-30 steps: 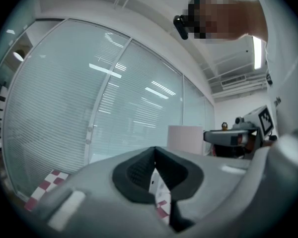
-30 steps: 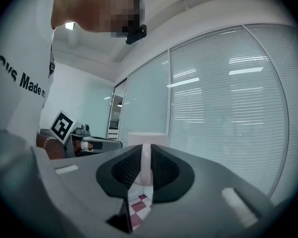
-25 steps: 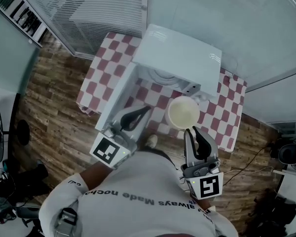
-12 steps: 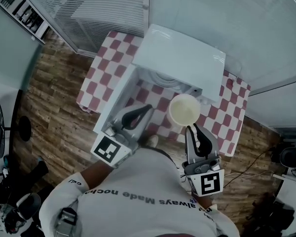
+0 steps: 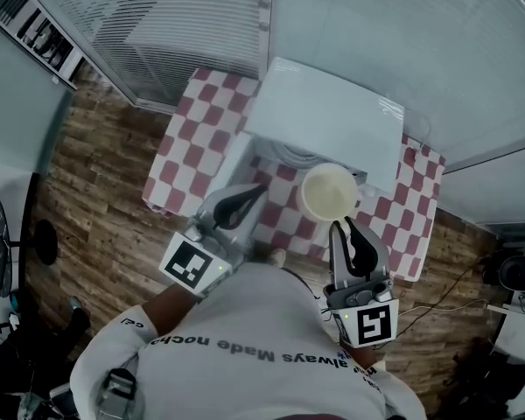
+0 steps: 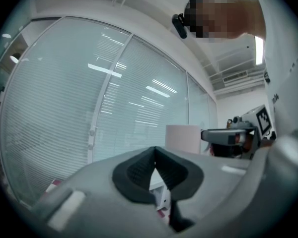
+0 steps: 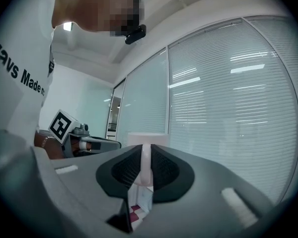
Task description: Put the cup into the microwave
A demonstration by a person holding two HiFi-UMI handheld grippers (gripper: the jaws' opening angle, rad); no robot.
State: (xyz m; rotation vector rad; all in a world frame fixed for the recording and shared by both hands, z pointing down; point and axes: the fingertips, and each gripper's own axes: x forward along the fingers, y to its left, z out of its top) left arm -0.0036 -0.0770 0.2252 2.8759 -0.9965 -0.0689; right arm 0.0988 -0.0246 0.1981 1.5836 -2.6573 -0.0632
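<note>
Catalogue of what you held and where it stood:

- **Pale cream cylindrical cup** [image 5: 329, 191]: you held it off the red-and-white checked surface [image 5: 197, 138], mouth upward. It was close against the open front of the white box-shaped microwave [image 5: 328, 116] and not yet inside it.
- **Right gripper** [image 5: 342, 227]: its dark ribbed fingers [image 7: 126, 170] pinched the cup's thin white handle [image 7: 145, 157]. The handle stood upright between them. The cup's body lay just beyond the fingertips, on the microwave's side.
- **Left gripper** [image 5: 259, 191]: its fingers were pressed together at the tips with nothing between them. You held it to the left of the cup and apart from it, above the checked surface. In the left gripper view the cup showed past those closed tips to the right, with the right gripper beside it.
- **Microwave interior**: a round ribbed turntable [image 5: 289, 154] was visible through the open front.
- **Brown wood-plank floor** [image 5: 96, 199]: it lay around the surface.
</note>
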